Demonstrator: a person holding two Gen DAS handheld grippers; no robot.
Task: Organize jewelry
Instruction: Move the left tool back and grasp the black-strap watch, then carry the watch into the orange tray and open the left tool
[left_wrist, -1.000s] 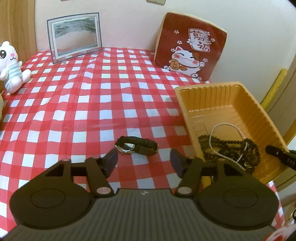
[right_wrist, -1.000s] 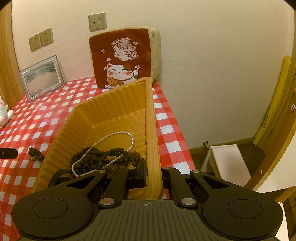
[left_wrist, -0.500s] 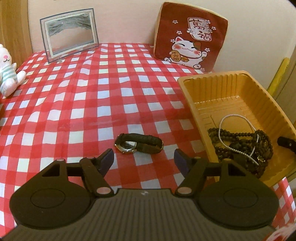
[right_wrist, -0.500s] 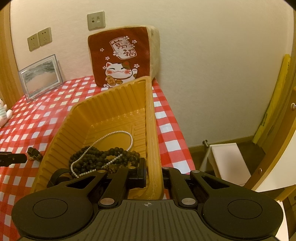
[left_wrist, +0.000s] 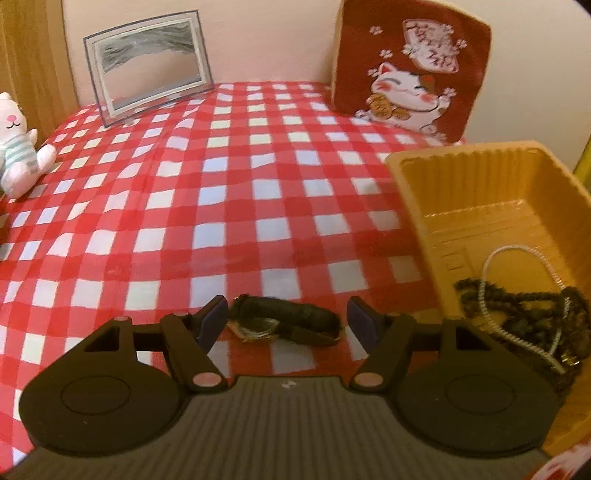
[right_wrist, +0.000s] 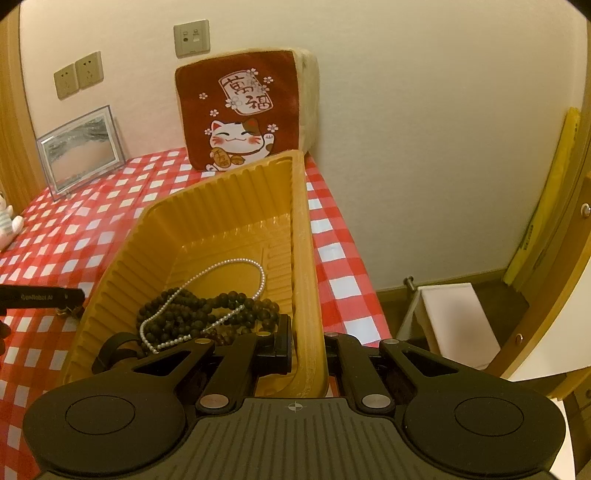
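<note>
A dark wristwatch (left_wrist: 284, 323) lies on the red checked tablecloth, between the fingers of my open left gripper (left_wrist: 286, 319), which straddles it low over the table. The orange plastic tray (left_wrist: 480, 177) stands to its right and holds a dark bead necklace (left_wrist: 524, 306) and a white pearl string (left_wrist: 517, 254). My right gripper (right_wrist: 308, 343) is shut on the tray's (right_wrist: 306, 258) near right wall; the beads (right_wrist: 207, 314) and pearls (right_wrist: 229, 269) lie inside. The left gripper's finger (right_wrist: 44, 296) shows left of the tray.
A lucky-cat cushion (left_wrist: 410, 70) leans on the back wall. A glass picture frame (left_wrist: 147, 62) stands at the back left. A white plush cat (left_wrist: 16, 147) sits at the left edge. The table's right edge drops to the floor by a white stool (right_wrist: 458, 321).
My left gripper has moved forward and down so its open fingers now flank the watch. The right gripper and tray have stayed put.
</note>
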